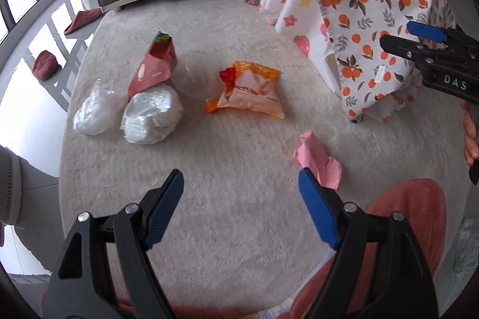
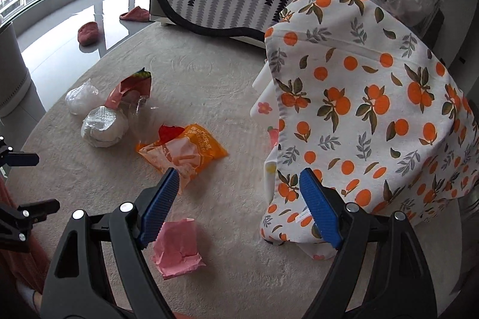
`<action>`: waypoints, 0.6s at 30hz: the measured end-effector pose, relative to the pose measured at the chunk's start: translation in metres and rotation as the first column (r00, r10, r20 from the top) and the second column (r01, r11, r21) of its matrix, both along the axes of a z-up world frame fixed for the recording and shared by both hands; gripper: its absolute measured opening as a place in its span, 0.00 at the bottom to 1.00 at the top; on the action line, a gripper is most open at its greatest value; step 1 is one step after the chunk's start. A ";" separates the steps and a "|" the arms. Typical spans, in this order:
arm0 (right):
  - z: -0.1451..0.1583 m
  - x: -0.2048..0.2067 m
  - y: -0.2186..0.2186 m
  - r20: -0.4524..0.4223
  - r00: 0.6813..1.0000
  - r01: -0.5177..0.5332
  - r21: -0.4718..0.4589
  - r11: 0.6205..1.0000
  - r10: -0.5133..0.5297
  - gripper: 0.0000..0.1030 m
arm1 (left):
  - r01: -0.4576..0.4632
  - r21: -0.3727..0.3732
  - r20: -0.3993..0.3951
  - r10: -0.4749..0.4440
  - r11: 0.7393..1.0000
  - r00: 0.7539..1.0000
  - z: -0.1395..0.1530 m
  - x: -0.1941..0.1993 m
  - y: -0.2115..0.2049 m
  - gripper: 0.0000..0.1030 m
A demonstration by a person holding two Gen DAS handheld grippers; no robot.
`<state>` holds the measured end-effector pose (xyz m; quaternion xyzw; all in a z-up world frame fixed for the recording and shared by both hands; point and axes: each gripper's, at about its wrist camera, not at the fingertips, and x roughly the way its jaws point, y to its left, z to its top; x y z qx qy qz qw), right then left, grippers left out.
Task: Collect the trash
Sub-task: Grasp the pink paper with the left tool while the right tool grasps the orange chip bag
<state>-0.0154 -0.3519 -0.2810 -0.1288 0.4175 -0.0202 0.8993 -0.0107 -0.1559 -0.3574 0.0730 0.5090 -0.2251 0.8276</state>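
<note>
Beside the orange-print cloth [image 2: 368,115], wrappers [image 2: 182,152] litter the rug [image 2: 209,73].

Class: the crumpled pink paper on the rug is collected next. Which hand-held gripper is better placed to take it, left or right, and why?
Probably the left. The pink paper lies just past one fingertip of the open left hand-held gripper. The right hand-held gripper, also open, points beyond it toward the orange wrapper.

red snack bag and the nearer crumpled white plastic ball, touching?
Touching. In the left wrist view the red snack bag rests directly against the white plastic ball, no carpet between them.
</note>
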 end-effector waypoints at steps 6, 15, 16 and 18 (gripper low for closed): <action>-0.035 0.017 -0.021 -0.023 1.000 -0.012 0.002 1.000 0.012 0.77 | 0.093 -0.048 -0.127 -0.099 0.994 0.987 -0.053 0.009 -0.061 0.77; -0.080 0.044 -0.037 -0.070 0.997 -0.019 0.036 0.999 0.022 0.77 | 0.137 -0.080 -0.249 -0.153 0.987 0.956 -0.112 0.030 -0.114 0.77; -0.084 0.047 -0.037 -0.074 0.997 -0.023 0.039 0.999 0.026 0.77 | 0.139 -0.080 -0.255 -0.156 0.987 0.954 -0.117 0.032 -0.117 0.77; -0.094 0.055 -0.036 -0.088 0.995 -0.034 0.041 0.999 0.037 0.77 | 0.145 -0.080 -0.263 -0.161 0.986 0.951 -0.125 0.033 -0.122 0.75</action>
